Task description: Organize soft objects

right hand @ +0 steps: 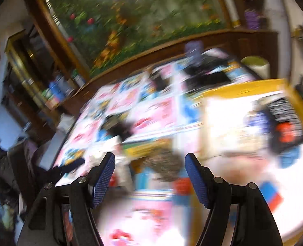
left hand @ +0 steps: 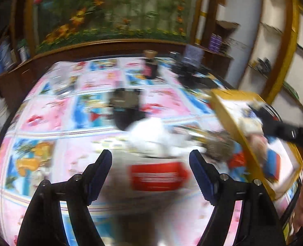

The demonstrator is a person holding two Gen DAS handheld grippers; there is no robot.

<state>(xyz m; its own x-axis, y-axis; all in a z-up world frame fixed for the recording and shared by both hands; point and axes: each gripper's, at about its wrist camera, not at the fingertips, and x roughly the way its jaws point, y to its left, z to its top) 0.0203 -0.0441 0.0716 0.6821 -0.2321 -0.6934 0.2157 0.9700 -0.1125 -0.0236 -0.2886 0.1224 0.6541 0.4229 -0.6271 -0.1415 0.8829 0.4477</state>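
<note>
Blue ribbed jaws apart on both grippers, left gripper point(left hand: 150, 155), right gripper point(right hand: 150, 158), empty.

**Tech A:** Left wrist camera — where is it mounted and how does it face?

**Tech B:** Behind the left gripper point(left hand: 150, 156), looking forward along both fingers and angled down onto the patterned tablecloth point(left hand: 49, 112). It sits close above the table; the far edge and the floral wall mural point(left hand: 114, 10) fill the upper field. The frame is motion-blurred.

**Tech A:** And the right wrist camera?

**Tech B:** Same mounting behind the right gripper point(right hand: 150, 160), also pitched downward, but the horizon is rolled — the table slopes up to the right. Also blurred.

**Tech A:** Overlap?

**Tech B:** Both views share the tablecloth point(right hand: 155, 110), the mural point(right hand: 141, 20), the yellow-rimmed tray point(left hand: 229, 119) point(right hand: 254, 86) and the grey-brown soft object point(left hand: 219, 145) point(right hand: 163, 164).
</note>
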